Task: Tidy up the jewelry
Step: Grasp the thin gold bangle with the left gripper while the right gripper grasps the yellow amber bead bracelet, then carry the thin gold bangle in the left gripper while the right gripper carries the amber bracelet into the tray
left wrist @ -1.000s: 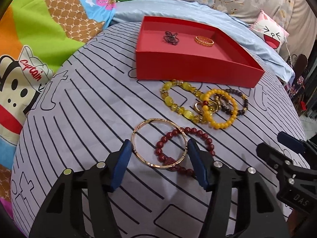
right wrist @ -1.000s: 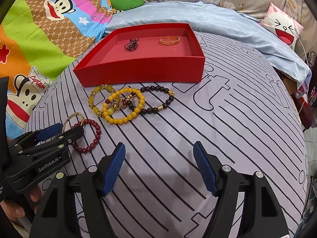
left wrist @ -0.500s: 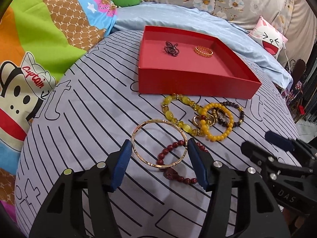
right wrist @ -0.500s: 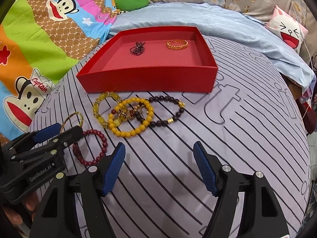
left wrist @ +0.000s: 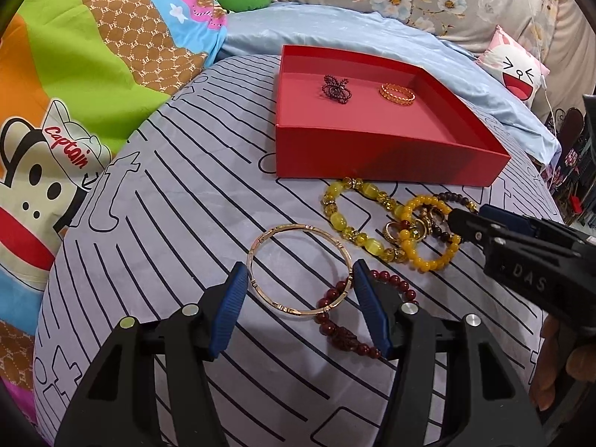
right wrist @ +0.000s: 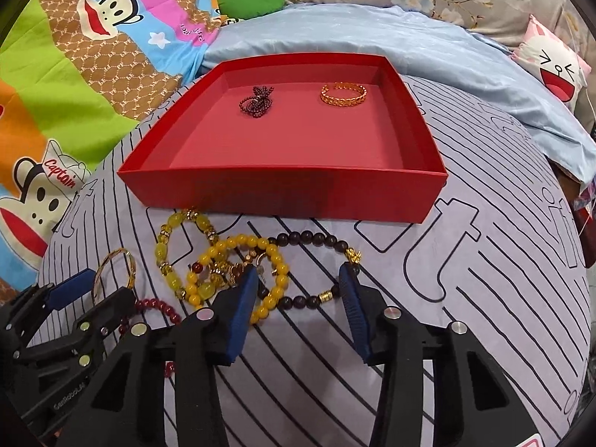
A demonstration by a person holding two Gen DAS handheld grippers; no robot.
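- Right gripper (right wrist: 298,294) now well forward over the tangle of bracelets, where 1 second ago only bare striped sheet lay between its pads.
- Jaws just narrowed from a wide spread to roughly half; dark bead bracelet (right wrist: 316,238) now lying between the 2 blue pads, its near arc with the gold spacer close to the right pad.
- Left pad overlapping the yellow bead bracelet (right wrist: 275,260); contact not clear, no firm pinch visible, so still counted as spread around the beads rather than clamped.
- Left gripper (left wrist: 298,283) unchanged in width, spread around the gold bangle (left wrist: 298,268), pads just beside its rim on both sides, touching or not impossible to say; dark red bead bracelet (left wrist: 346,316) lying under the bangle by the right pad.
- Pale yellow stone bracelet (left wrist: 354,219) ahead of the left gripper, between bangle and box.
- Red box (right wrist: 283,193) straight ahead of both grippers, holding 1 gold ring (right wrist: 343,93) and 1 small dark chain (right wrist: 257,100) at its far side.
- Meaning, as a judgement: 2 pieces stowed, 5 left; right side about to pick, with risk of dragging the entangled yellow strand along.
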